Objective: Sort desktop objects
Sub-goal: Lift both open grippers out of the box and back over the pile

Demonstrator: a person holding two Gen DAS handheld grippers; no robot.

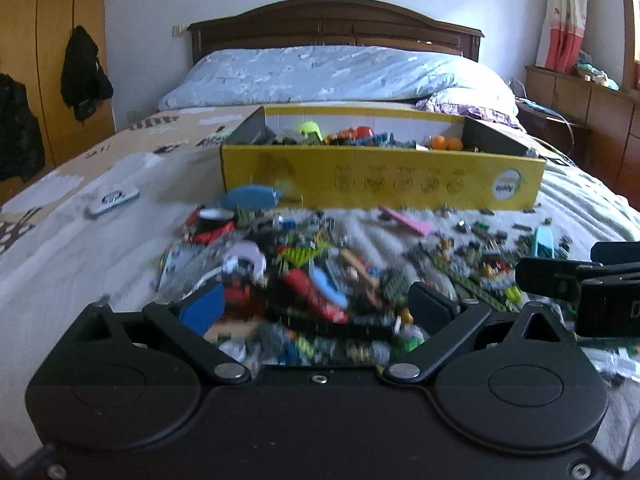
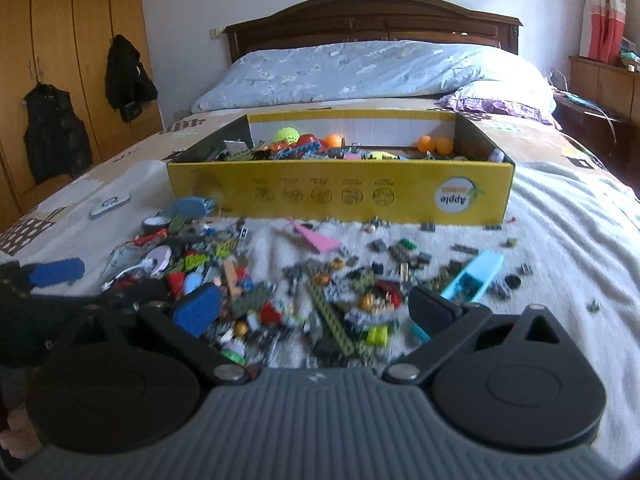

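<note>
Bricks [image 2: 336, 304] heap before one yellow box [image 2: 340, 192]; two grippers, left gripper [image 1: 316, 304] and right gripper [image 2: 316, 306], both wide.

We carry two matte black grippers: the left gripper [image 1: 316, 304] has a smooth black body, the right gripper [image 2: 316, 306] a ribbed grey one; each shows silver pivot screws, round black discs and a blue-padded finger.

A home bedroom: a made bed [image 2: 560, 216] with a wooden headboard [image 2: 372, 20], pillows [image 2: 360, 68] and a wardrobe [image 2: 60, 20].
</note>
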